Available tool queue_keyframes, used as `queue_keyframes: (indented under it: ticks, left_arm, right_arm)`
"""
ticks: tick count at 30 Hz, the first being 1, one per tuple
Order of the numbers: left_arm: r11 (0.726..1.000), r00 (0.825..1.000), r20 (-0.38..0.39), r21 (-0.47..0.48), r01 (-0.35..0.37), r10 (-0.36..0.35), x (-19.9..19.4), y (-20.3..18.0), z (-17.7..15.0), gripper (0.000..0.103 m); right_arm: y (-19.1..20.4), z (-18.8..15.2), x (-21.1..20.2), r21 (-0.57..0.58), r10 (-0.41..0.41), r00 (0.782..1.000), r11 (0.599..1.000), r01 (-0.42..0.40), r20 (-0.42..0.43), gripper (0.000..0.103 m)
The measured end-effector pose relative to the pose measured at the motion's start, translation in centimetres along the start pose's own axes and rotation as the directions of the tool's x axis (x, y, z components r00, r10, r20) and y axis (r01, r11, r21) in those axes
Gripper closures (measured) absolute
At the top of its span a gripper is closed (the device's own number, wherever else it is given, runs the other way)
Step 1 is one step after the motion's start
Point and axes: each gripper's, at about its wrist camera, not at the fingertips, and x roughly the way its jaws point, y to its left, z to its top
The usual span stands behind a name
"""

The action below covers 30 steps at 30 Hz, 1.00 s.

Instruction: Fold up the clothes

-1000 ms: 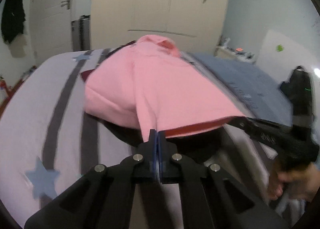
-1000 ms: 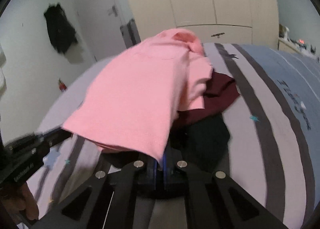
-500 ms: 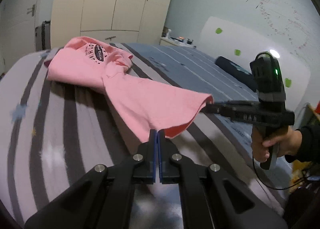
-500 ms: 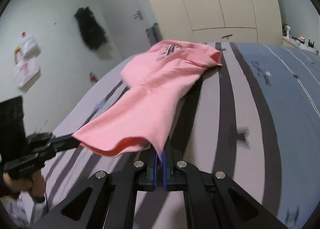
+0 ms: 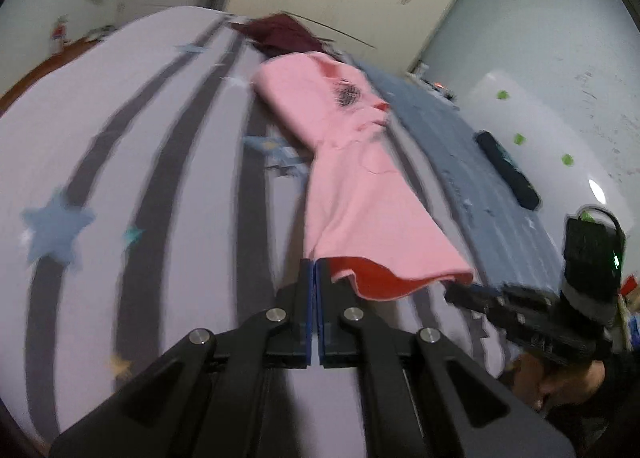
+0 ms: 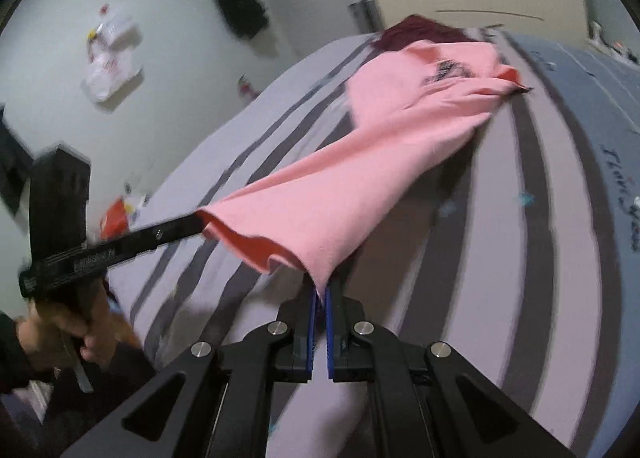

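The pink shirt [image 5: 352, 186] lies stretched unfolded on the bed [image 5: 120, 186]. The left gripper [image 5: 315, 270] and right gripper [image 6: 320, 290] each pinch a hem corner. Folding is not yet begun.

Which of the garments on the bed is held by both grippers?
The pink shirt: the left gripper and the right gripper each pinch its hem. The dark maroon garment lies beyond it, touched by neither gripper.
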Motion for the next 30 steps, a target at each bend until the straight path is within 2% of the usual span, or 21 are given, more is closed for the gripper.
queue_keyframes:
  ticks: [2, 4, 5, 6, 7, 8, 9, 11, 12, 13, 15, 17, 20, 22, 23, 24, 26, 27, 28, 30]
  left_arm:
    - [0.998, 0.999, 0.007, -0.023, -0.052, 0.052, -0.4, 0.7, -0.6, 0.103]
    - [0.997, 0.998, 0.022, -0.042, -0.063, 0.064, -1.0, 0.7, -1.0, 0.102]
    - [0.997, 0.997, 0.039, -0.055, -0.059, 0.062, -1.2, 0.2, -0.7, 0.094]
    - [0.996, 0.997, 0.056, -0.067, -0.055, 0.059, -1.4, -0.2, -0.4, 0.077]
    - [0.996, 0.996, 0.072, -0.078, -0.05, 0.056, -1.5, -0.8, -0.2, 0.065]
    - [0.996, 0.996, 0.074, -0.079, -0.04, 0.045, -0.7, -1.9, 0.0, 0.036]
    - [0.996, 0.997, 0.076, -0.082, -0.02, 0.027, 0.2, -2.9, 0.6, 0.017]
    - [0.997, 0.996, 0.088, -0.077, 0.014, -0.007, 1.8, -4.5, 1.5, 0.016]
    - [0.998, 0.996, 0.084, -0.059, 0.007, -0.002, 3.3, -5.5, 2.2, 0.014]
    - [0.999, 0.997, 0.078, -0.041, -0.004, 0.007, 4.8, -6.4, 2.9, 0.013]
    - [0.996, 0.996, 0.02, -0.014, -0.092, 0.092, 8.8, -7.9, 4.6, 0.013]
    - [0.988, 0.988, 0.003, -0.013, -0.152, 0.152, 12.7, -8.0, 6.3, 0.013]
    - [0.972, 0.972, 0.029, -0.034, -0.231, 0.232, 15.9, -7.2, 8.2, 0.013]
    - [0.962, 0.963, 0.012, -0.042, -0.27, 0.271, 18.1, -6.4, 9.5, 0.013]
    - [0.961, 0.962, -0.006, -0.039, -0.272, 0.272, 19.2, -6.0, 10.1, 0.017]
    - [0.963, 0.963, -0.033, -0.029, -0.268, 0.267, 20.3, -5.7, 10.4, 0.033]
    - [0.967, 0.962, -0.099, 0.002, -0.255, 0.254, 22.4, -5.5, 10.6, 0.056]
    - [0.969, 0.963, -0.108, 0.016, -0.245, 0.245, 22.8, -5.5, 10.5, 0.066]
    - [0.971, 0.965, -0.114, 0.029, -0.237, 0.238, 23.1, -5.6, 10.4, 0.07]
    - [0.973, 0.97, -0.084, 0.055, -0.223, 0.227, 22.7, -6.0, 10.2, 0.086]
  right_arm:
    - [0.8, -1.2, 0.6, 0.006, -0.036, 0.999, 0.999, 0.036, -0.026, 0.098]
    - [0.2, -1.6, -0.5, 0.025, -0.081, 0.996, 0.996, 0.082, -0.023, 0.097]
    - [-0.6, -1.6, -1.6, 0.039, -0.102, 0.995, 0.994, 0.103, -0.007, 0.086]
    - [-1.5, -1.6, -2.7, 0.053, -0.129, 0.991, 0.99, 0.128, 0.016, 0.07]
    - [-2.5, -1.5, -3.6, 0.068, -0.16, 0.986, 0.985, 0.157, 0.044, 0.061]
    - [-3.7, -1.3, -4.5, 0.085, -0.199, 0.977, 0.977, 0.193, 0.07, 0.05]
    - [-5.2, -0.8, -5.0, 0.101, -0.233, 0.969, 0.969, 0.224, 0.082, 0.05]
    - [-8.3, 0.6, -5.1, 0.134, -0.285, 0.954, 0.953, 0.272, 0.089, 0.05]
    - [-9.9, 1.5, -4.8, 0.149, -0.308, 0.947, 0.944, 0.293, 0.092, 0.05]
    - [-11.2, 2.5, -4.3, 0.159, -0.329, 0.94, 0.937, 0.312, 0.093, 0.05]
    - [-14.2, 4.7, -2.9, 0.181, -0.361, 0.929, 0.922, 0.341, 0.087, 0.05]
    - [-16.7, 6.3, -1.6, 0.21, -0.371, 0.925, 0.913, 0.349, 0.076, 0.05]
    - [-19.2, 8.9, 0.4, 0.227, -0.381, 0.922, 0.906, 0.357, 0.073, 0.05]
    - [-20.5, 9.9, 1.3, 0.224, -0.377, 0.923, 0.909, 0.352, 0.079, 0.05]
    - [-21.0, 10.1, 1.6, 0.218, -0.379, 0.922, 0.909, 0.355, 0.08, 0.05]
    - [-21.6, 10.5, 2.1, 0.212, -0.38, 0.922, 0.91, 0.357, 0.079, 0.05]
    - [-22.1, 10.9, 3.1, 0.197, -0.383, 0.921, 0.911, 0.363, 0.073, 0.05]
    - [-22.4, 11.0, 3.6, 0.191, -0.384, 0.921, 0.911, 0.366, 0.068, 0.05]
    - [-22.7, 11.2, 4.1, 0.188, -0.388, 0.92, 0.909, 0.371, 0.062, 0.05]
    - [-23.3, 11.3, 4.9, 0.187, -0.396, 0.917, 0.906, 0.381, 0.048, 0.05]
